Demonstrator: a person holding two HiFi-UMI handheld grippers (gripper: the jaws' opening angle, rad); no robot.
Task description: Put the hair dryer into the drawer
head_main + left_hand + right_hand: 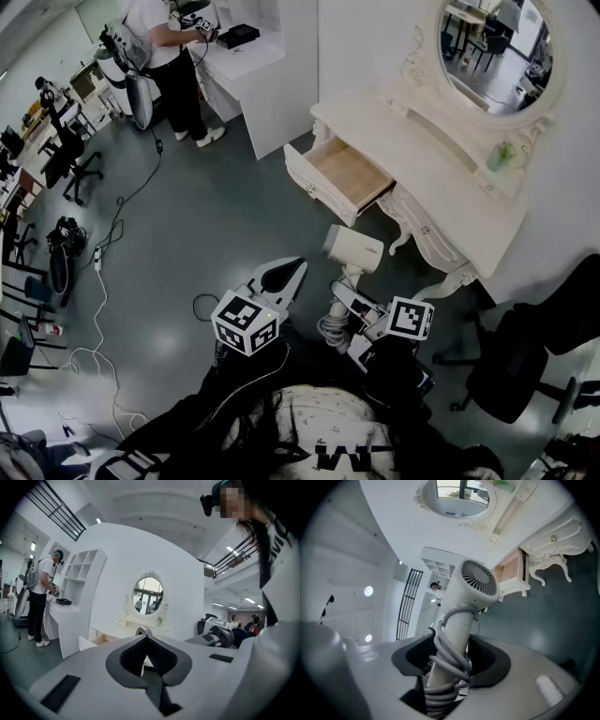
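Hair dryer (352,247), white, is at the middle of the head view, above the dark floor (206,216). The right tongs (343,302) grip its handle, and the grey cord (330,330) is coiled there. The left tongs (282,277) are just to the left, closed and empty. The drawer (349,174) stands open above, in the white surface (450,187) with the oval mirror (495,47).

In the left gripper view, the left tongs (146,641) are pressed together with nothing between them. The drawer (100,641) is at the left behind.

In the right gripper view, the right tongs (452,652) are closed on the hair dryer (474,585) handle and its cord (449,660). The open drawer (513,571) is at the upper right.
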